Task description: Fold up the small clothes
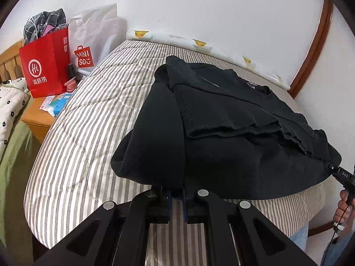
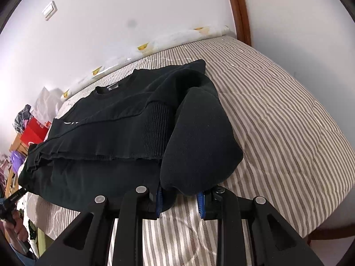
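Sweater (image 1: 221, 119), black and partly folded, lies on a bed (image 1: 93, 133) covered with a grey and white striped quilt. Its sleeves are turned in over the body, and the ribbed hem band lies across the middle of the pile. The neck opening, with a small label inside, faces the white wall behind the bed.

At the near edge of the sweater, the left gripper (image 1: 176, 196) is closed tight on a lifted fold of the black cloth, with almost no gap between its fingers. The right gripper (image 2: 180, 201) holds a thicker bunch of the same near edge at the other corner; its blue-padded fingers stand a little apart, with the cloth pressed between them. Both held corners are raised slightly off the quilt, while the rest of the sweater rests flat on the bed.

Beside the bed, a wooden nightstand (image 1: 42, 119) carries a red paper bag (image 1: 44, 66) stuffed with checked fabric, and a white shopping bag (image 1: 93, 35) stands just beside it. A hand (image 1: 345, 208) shows at the right edge of the left wrist view.
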